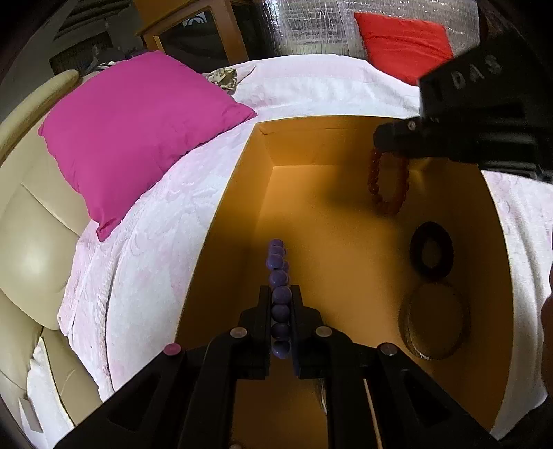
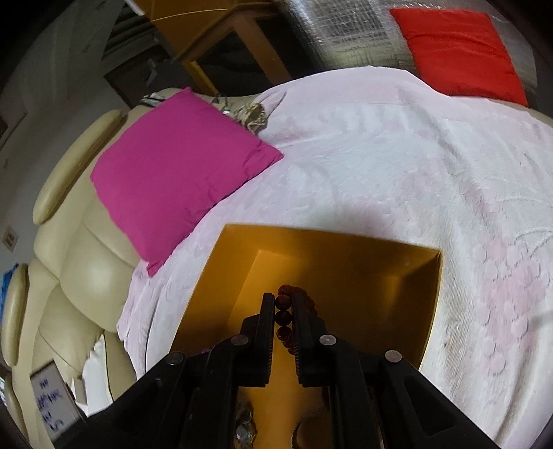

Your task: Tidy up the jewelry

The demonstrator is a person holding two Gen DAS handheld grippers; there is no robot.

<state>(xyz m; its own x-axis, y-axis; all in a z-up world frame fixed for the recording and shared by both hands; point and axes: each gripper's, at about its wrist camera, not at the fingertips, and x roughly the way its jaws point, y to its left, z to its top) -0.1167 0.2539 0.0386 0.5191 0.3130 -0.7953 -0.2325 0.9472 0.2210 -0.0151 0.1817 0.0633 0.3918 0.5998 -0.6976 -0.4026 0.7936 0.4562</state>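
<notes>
Only the left wrist view shows a black ring (image 1: 431, 249) and a bangle (image 1: 434, 321) on the yellow box (image 1: 221, 214) floor. Left gripper (image 1: 280, 304) is clamped on a purple bead bracelet (image 1: 279, 276); right gripper (image 2: 283, 312) is clamped on a glossy red-brown bead bracelet (image 2: 284, 304).

A bed spread with a pale pink patterned blanket (image 2: 380, 165) fills most of the room. A bright pink cushion (image 1: 138, 131) lies at its left edge, partly over a cream padded headboard (image 2: 69, 248) with rounded leather-like panels. A red cushion (image 2: 459, 48) leans at the far right against a shiny silver wall covering (image 2: 349, 27). Behind the bed stands a light wooden cabinet (image 1: 200, 31) with dark glass. Soft daylight falls across the blanket; the far corner stays dim.
</notes>
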